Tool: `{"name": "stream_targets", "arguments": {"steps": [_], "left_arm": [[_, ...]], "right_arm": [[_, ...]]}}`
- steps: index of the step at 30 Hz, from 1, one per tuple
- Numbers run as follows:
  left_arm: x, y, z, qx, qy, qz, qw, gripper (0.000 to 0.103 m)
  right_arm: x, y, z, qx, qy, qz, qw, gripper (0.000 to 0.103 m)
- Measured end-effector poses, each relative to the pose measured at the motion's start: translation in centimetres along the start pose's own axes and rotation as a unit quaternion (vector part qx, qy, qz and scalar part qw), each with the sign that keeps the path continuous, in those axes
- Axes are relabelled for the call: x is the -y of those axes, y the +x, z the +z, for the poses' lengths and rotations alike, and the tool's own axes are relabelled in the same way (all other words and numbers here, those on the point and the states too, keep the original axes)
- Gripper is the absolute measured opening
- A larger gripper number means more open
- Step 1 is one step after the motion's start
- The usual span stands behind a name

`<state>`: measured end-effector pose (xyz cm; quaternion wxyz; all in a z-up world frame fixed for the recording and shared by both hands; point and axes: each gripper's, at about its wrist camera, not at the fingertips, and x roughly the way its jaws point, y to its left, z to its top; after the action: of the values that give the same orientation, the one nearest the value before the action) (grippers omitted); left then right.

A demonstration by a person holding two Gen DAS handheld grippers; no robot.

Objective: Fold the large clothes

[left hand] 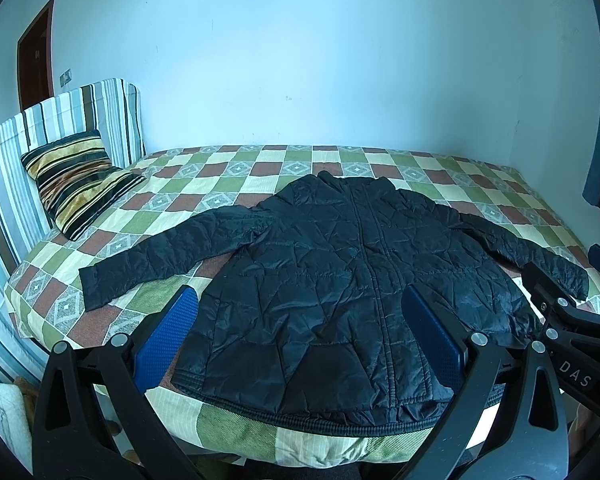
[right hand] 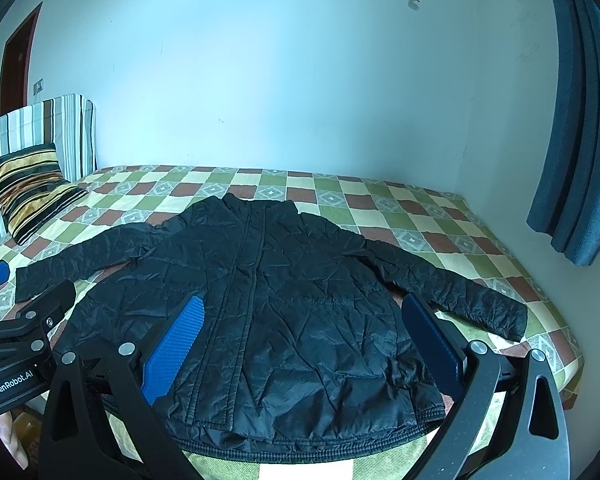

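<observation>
— Since the bed fills most of the room, where is there space to work?
— Mostly on the far half: bare checked cover runs to the wall, and more lies to either side beyond the sleeves. One blue curtain hangs at the right edge.
— And the black jacket?
— One jacket, spread flat and front up on the near half. Its long axis runs from the hem, right at the near edge, to the collar pointing at the far wall. Two sleeves splay outward and lie flat.
— Anything else on there?
— One striped pillow, well apart, against the striped headboard at left.
— The tongs?
— Two. The left gripper and right gripper both hover near the hem, fingers spread wide, gripping nothing.
</observation>
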<state>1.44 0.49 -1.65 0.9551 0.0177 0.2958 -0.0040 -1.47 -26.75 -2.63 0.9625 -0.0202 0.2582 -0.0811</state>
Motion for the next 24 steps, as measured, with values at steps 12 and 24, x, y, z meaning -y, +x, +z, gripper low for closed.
{"name": "stream_targets", "arguments": {"steps": [12, 24], "left_arm": [[-0.5, 6.6, -0.2, -0.053, 0.005, 0.014, 0.9985, 0.101], [-4.9, 19.2, 0.7, -0.124, -0.015, 0.129, 0.9837, 0.101]], "right_arm": [[2.4, 5.8, -0.8, -0.056, 0.039, 0.001, 0.998, 0.098], [15.4, 14.5, -1.6, -0.098, 0.144, -0.088, 0.981, 0.098]]}}
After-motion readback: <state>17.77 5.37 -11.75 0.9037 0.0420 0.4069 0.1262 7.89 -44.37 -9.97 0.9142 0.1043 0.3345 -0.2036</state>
